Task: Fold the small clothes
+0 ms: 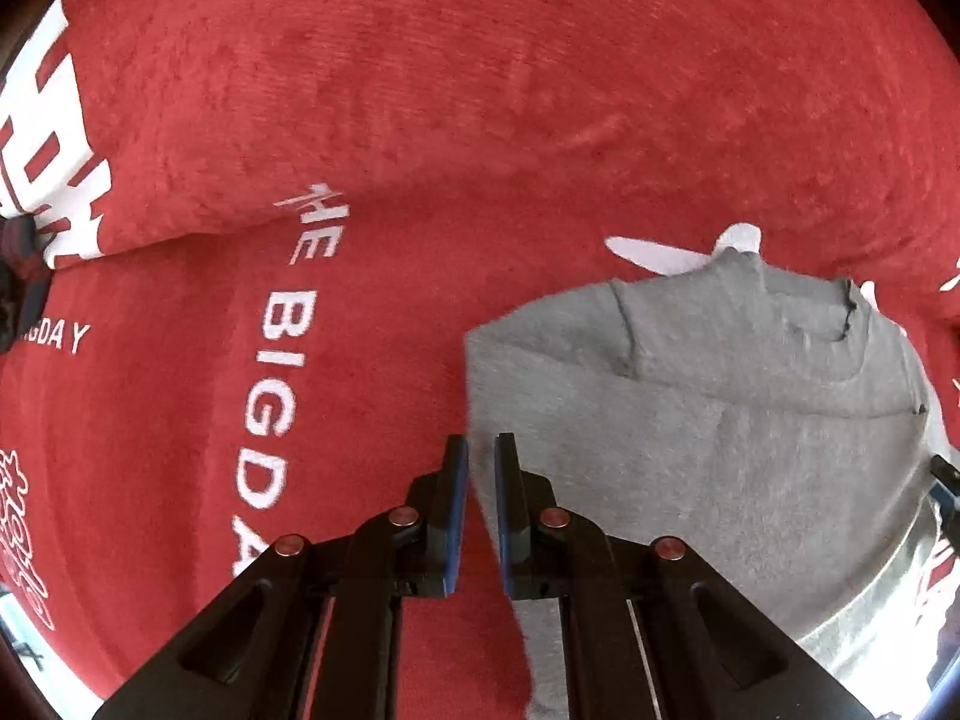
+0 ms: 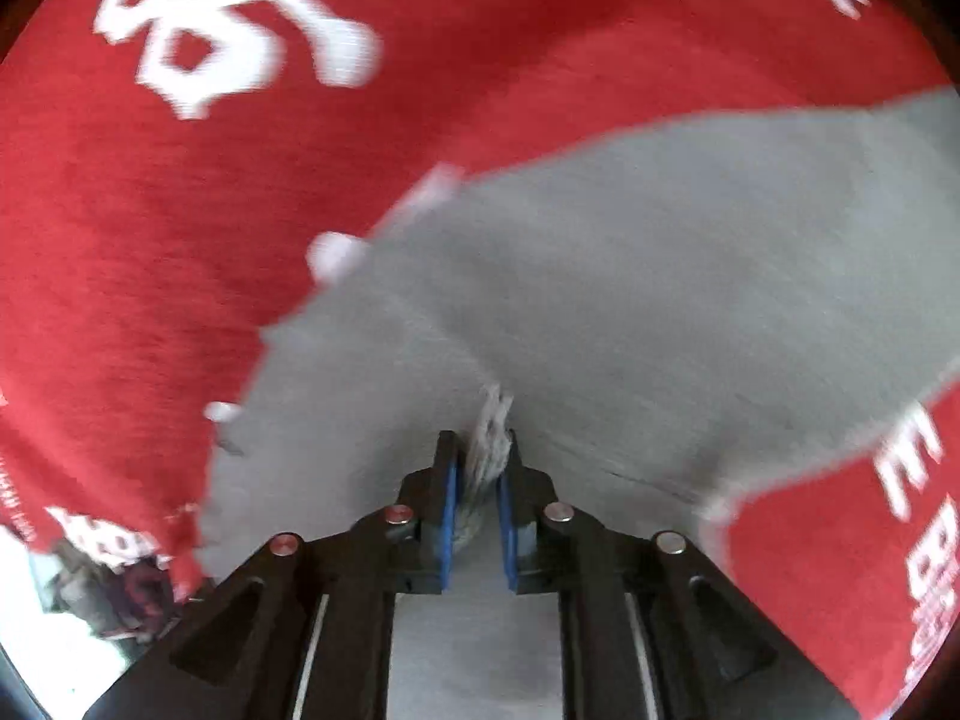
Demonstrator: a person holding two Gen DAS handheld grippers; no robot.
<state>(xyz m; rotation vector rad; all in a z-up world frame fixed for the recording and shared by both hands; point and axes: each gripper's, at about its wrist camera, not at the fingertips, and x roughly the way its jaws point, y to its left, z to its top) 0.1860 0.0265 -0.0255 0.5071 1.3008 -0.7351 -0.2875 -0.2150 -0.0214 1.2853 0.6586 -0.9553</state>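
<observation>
The grey garment (image 1: 690, 420) is lying on a red cloth (image 1: 420, 120) with white lettering, filling the lower right of the left wrist view. The left gripper (image 1: 480, 450) is pinching its edge, jaws pressed nearly together. In the blurred right wrist view, the right gripper (image 2: 483, 450) is holding a bunched fold of grey fabric between its jaws.

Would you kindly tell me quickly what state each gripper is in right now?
Left gripper: shut on an edge of the grey garment.
Right gripper: a bunched fold of that garment between its jaws.
</observation>
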